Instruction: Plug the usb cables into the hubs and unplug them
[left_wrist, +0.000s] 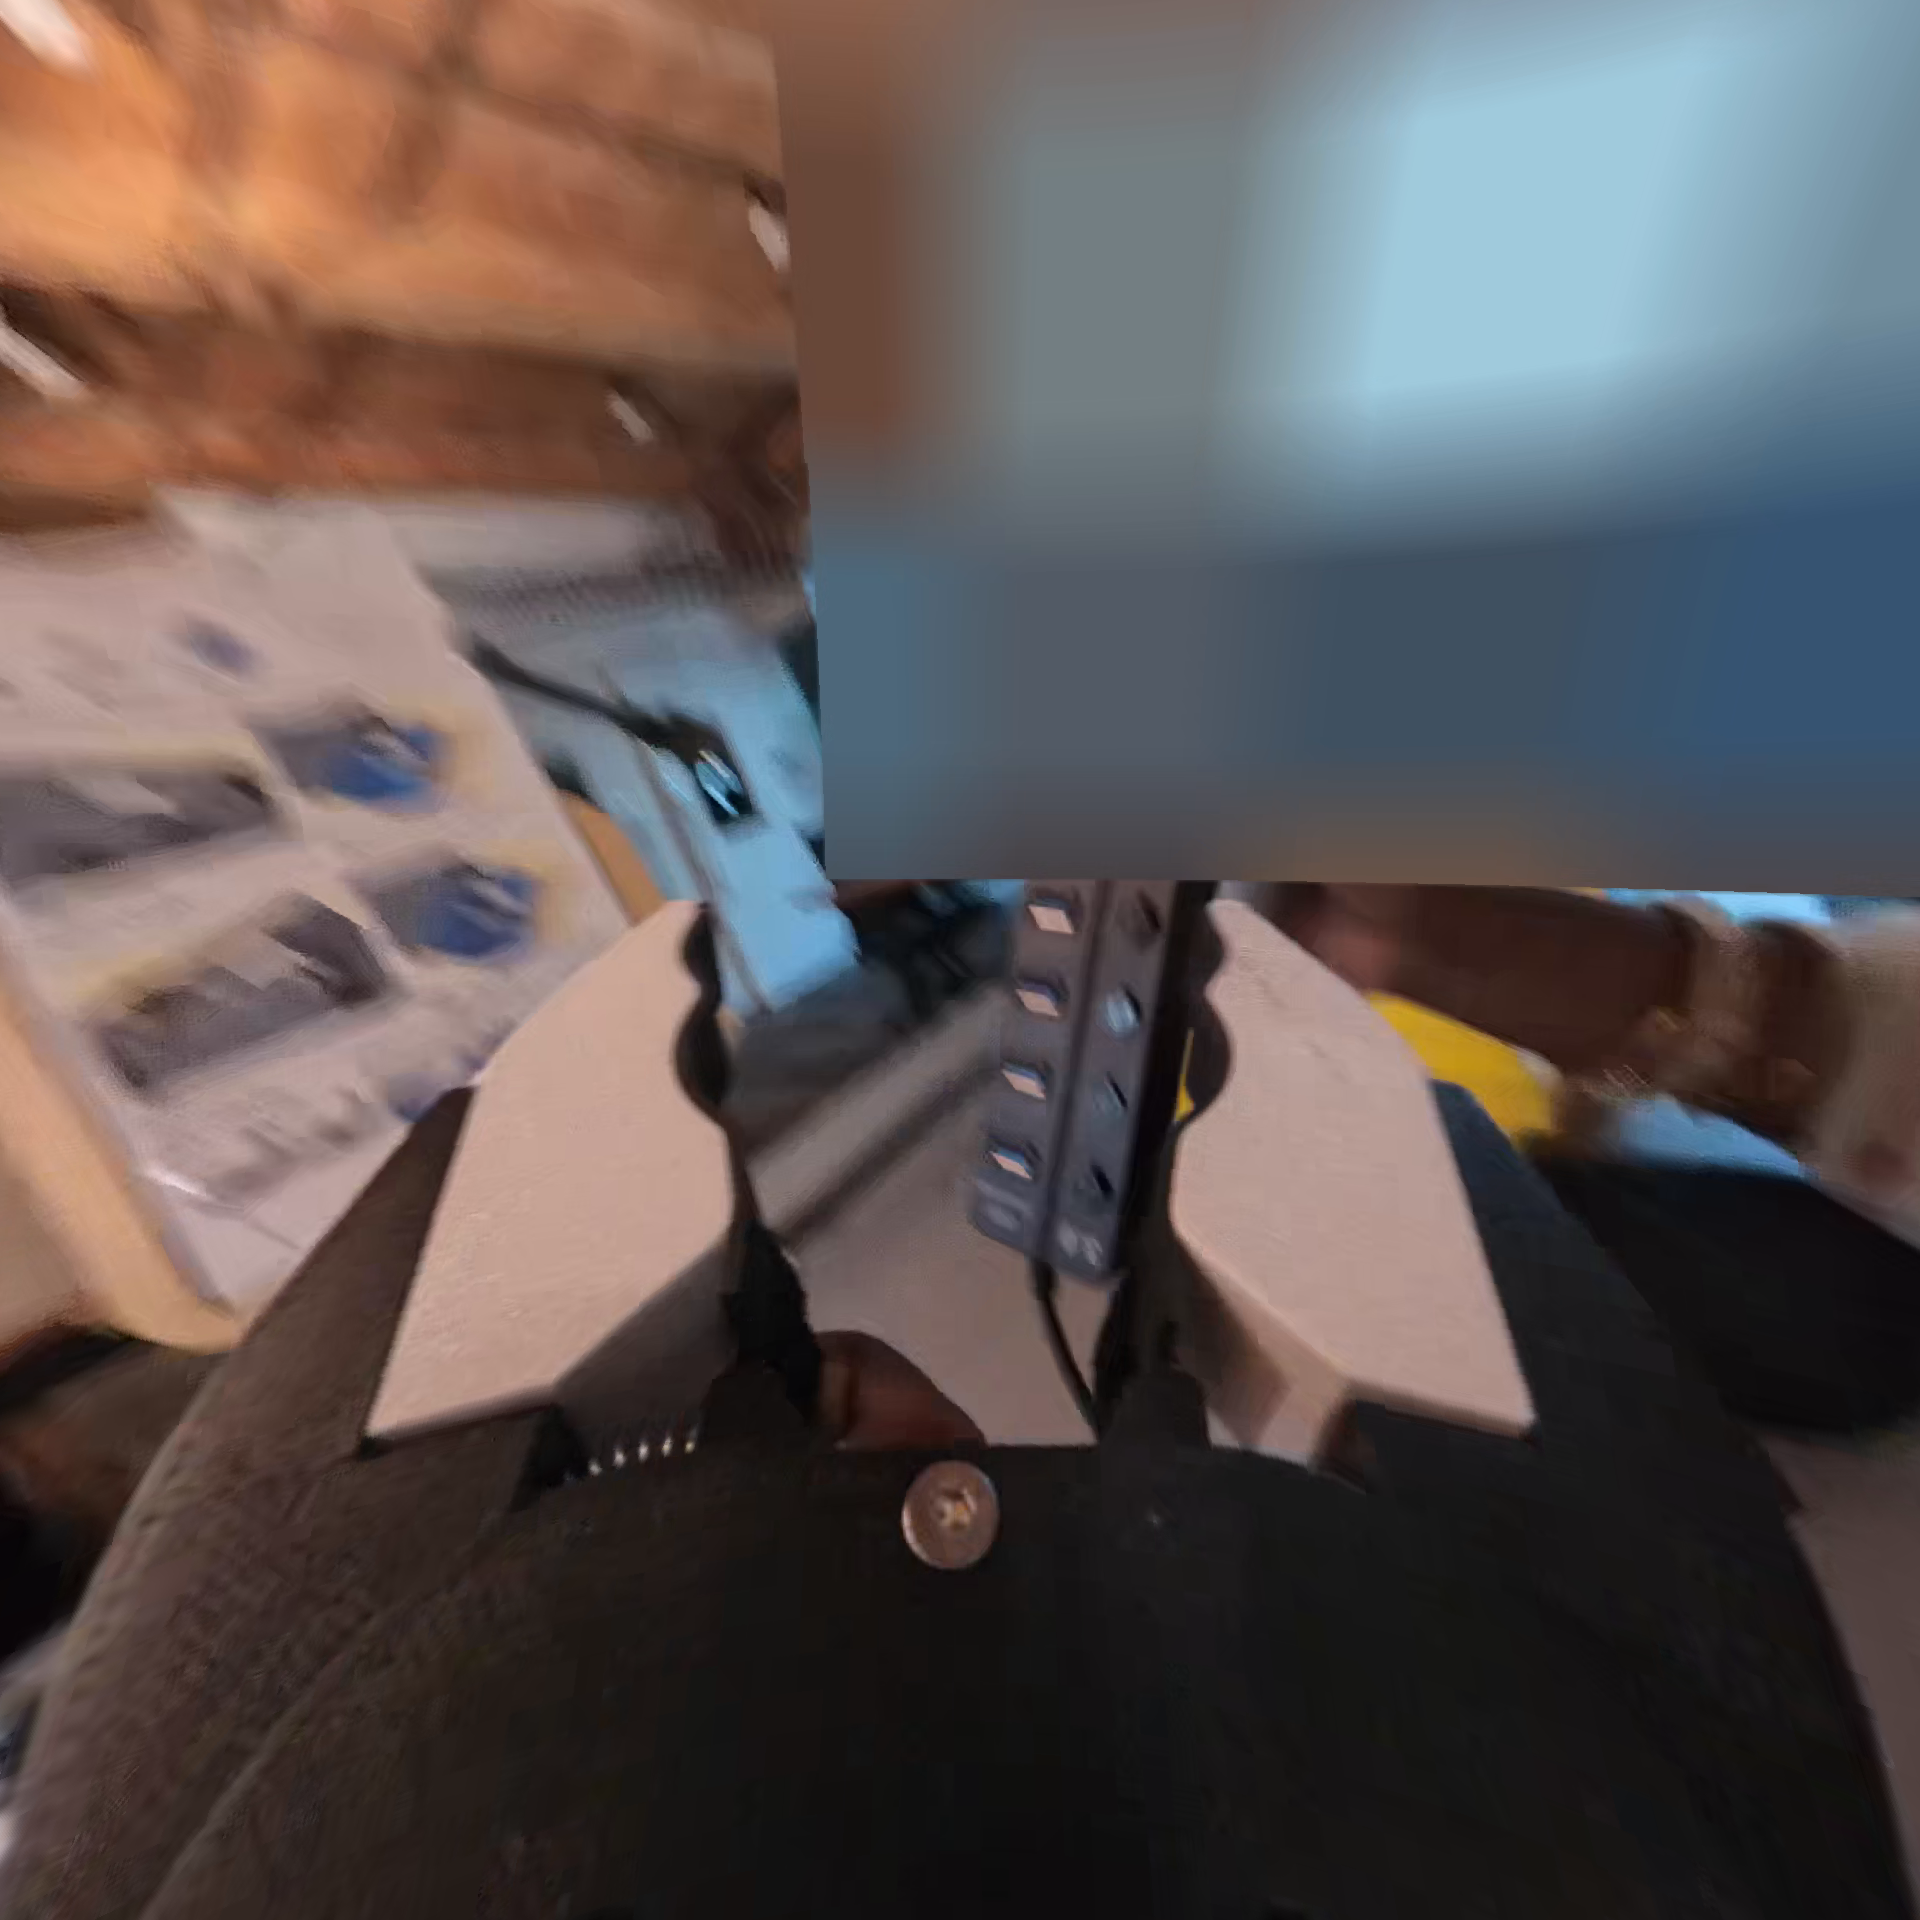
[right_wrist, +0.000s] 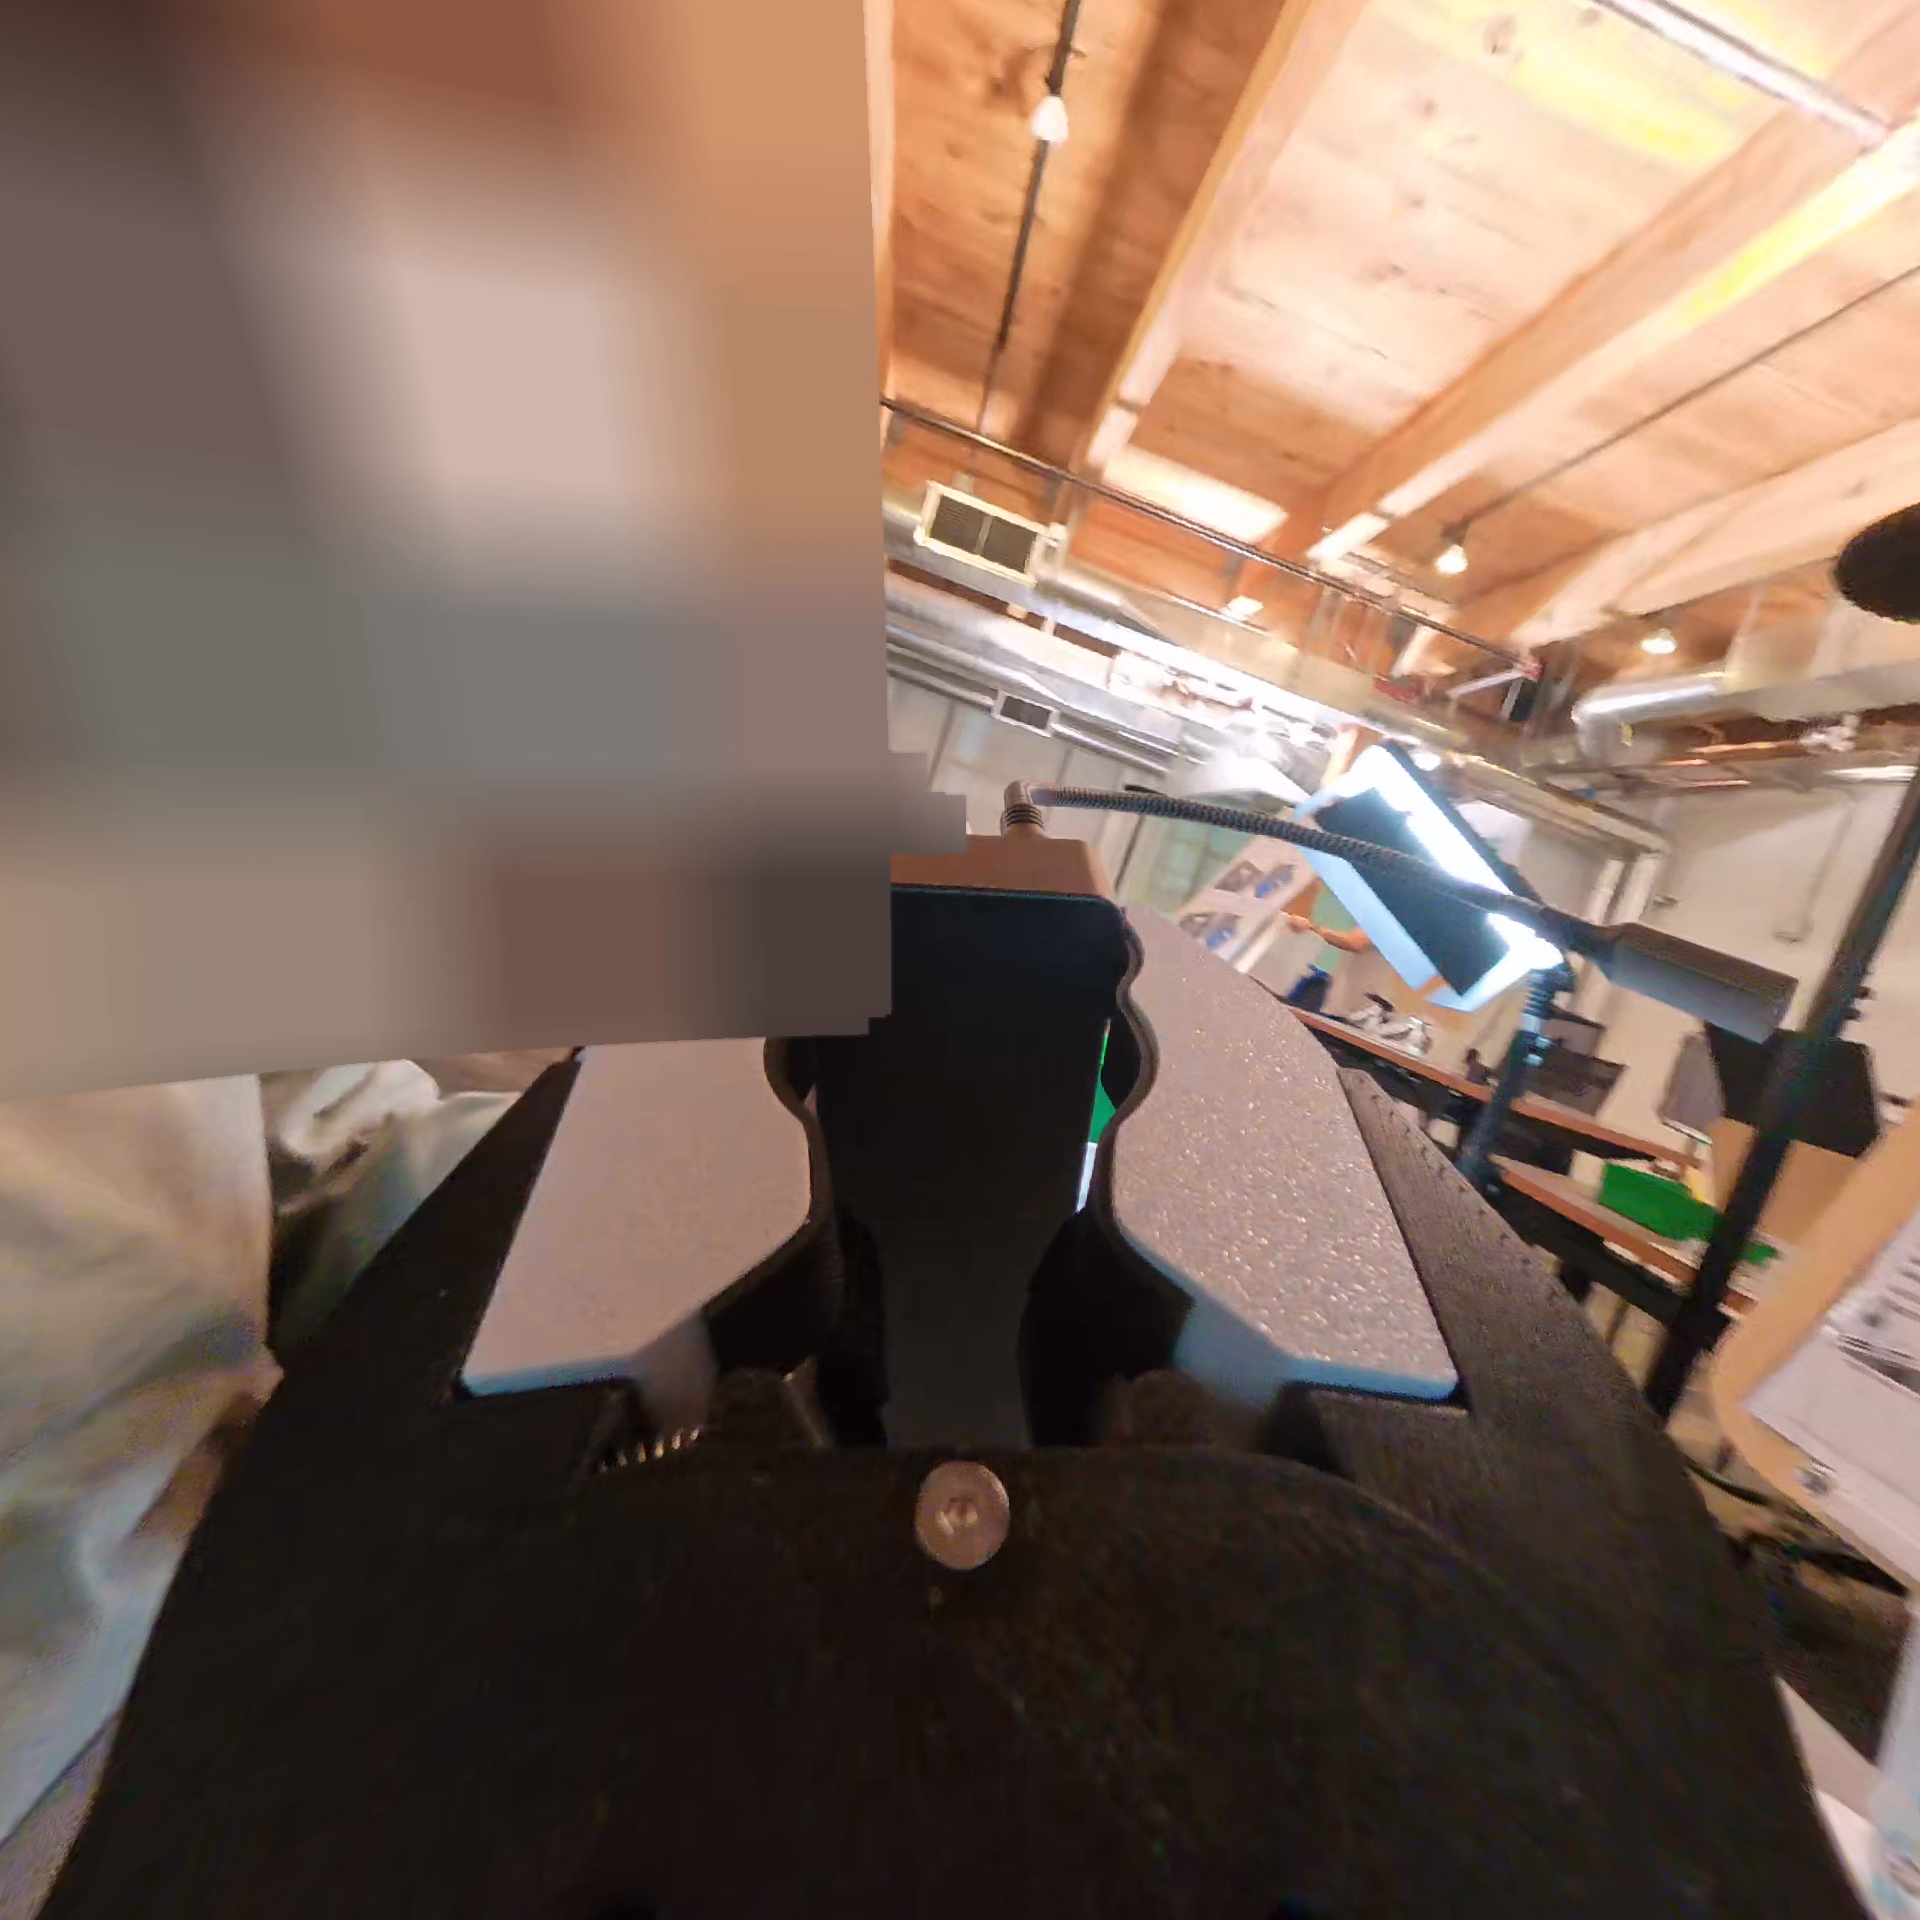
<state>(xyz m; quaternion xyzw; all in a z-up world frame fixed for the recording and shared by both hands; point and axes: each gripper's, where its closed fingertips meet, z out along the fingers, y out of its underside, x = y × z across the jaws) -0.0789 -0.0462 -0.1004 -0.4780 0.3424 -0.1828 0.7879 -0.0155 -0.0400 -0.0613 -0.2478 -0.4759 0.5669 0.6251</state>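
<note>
My right gripper (right_wrist: 935, 997) points up toward the ceiling and is shut on a flat black USB hub (right_wrist: 987, 1039) that stands between its jaws. A braided cable (right_wrist: 1247, 826) leaves the hub's top end and arcs right to a grey plug (right_wrist: 1683, 977) that hangs free in the air. My left gripper (left_wrist: 956, 935) is open with nothing between its jaws; that view is smeared by motion. A thin dark cable (left_wrist: 1169, 1091) runs close along the inner edge of its right finger; I cannot tell whether they touch.
A grey perforated metal post (left_wrist: 1070, 1091) stands beyond the left gripper's gap. Printed sheets (left_wrist: 260, 831) lie at the left and a person's sleeve (left_wrist: 1714, 997) reaches in at the right. A lit light panel (right_wrist: 1434, 873), a black stand pole (right_wrist: 1787, 1091) and tables with a green bin (right_wrist: 1652, 1210) are at the right.
</note>
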